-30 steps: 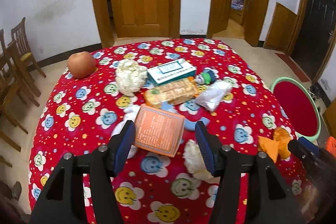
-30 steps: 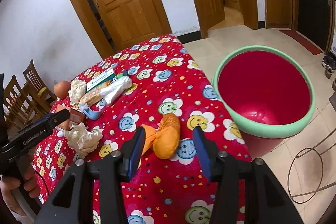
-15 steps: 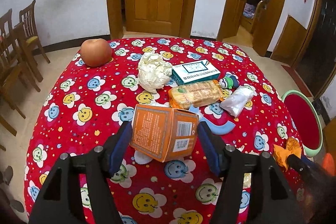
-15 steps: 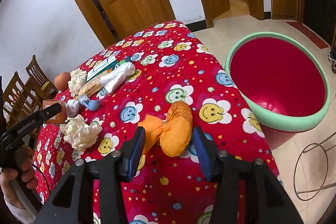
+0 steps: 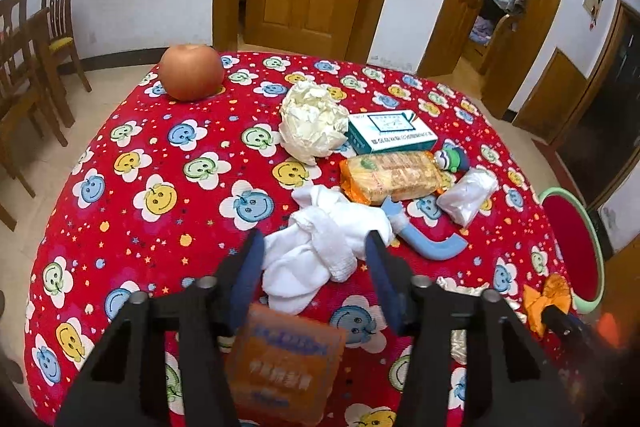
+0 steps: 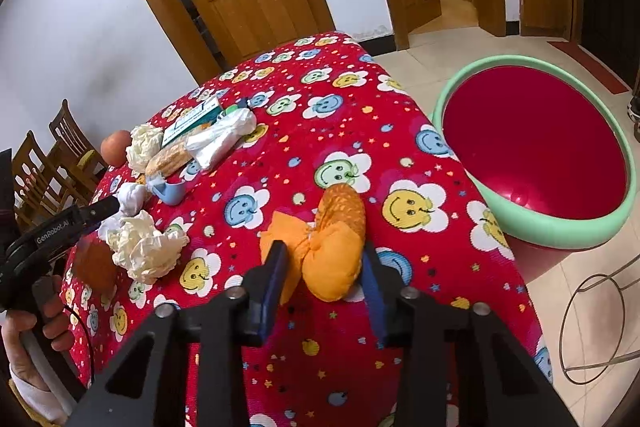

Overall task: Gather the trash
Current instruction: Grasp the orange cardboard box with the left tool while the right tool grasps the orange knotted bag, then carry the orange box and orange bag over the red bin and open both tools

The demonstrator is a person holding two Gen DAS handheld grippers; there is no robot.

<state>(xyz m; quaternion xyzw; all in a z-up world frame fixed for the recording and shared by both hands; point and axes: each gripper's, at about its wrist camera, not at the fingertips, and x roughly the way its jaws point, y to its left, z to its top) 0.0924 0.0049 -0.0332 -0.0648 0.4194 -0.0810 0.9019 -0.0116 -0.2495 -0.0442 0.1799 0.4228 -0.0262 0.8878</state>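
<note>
orange bundle (image 6: 336, 247): lies on the red smiley tablecloth (image 6: 304, 131), near the table edge that faces the basin (image 6: 552, 233); nearest piece of trash to the basin.
right gripper (image 6: 322, 255): jaws have just been closing; the bundle is between them, with the pads against it on both sides. The bundle rests on the cloth.
basin: red inside, green rim; stands off the table, below its edge.
orange box (image 5: 282, 363): blurred, low in the left wrist view, back behind the fingertips; farther from the basin than the bundle.
left gripper (image 5: 314, 243): jaws have just been closing; they stand apart, both blue pads bare, nothing gripped. Whether the box touches the finger shanks I cannot tell.
white cloth (image 5: 320, 247): on the table, seen through the gap of the left jaws.
crumpled paper (image 6: 144, 247): beside the left gripper, on the side away from the basin from the bundle.
far group: biscuit pack (image 5: 392, 177), teal box (image 5: 390, 131), clear bag (image 5: 468, 193), blue curved piece (image 5: 428, 243), second paper ball (image 5: 312, 123).
apple (image 5: 191, 71): farthest from the basin, at the opposite table edge.
hand (image 6: 28, 327): holds the left gripper's handle.
</note>
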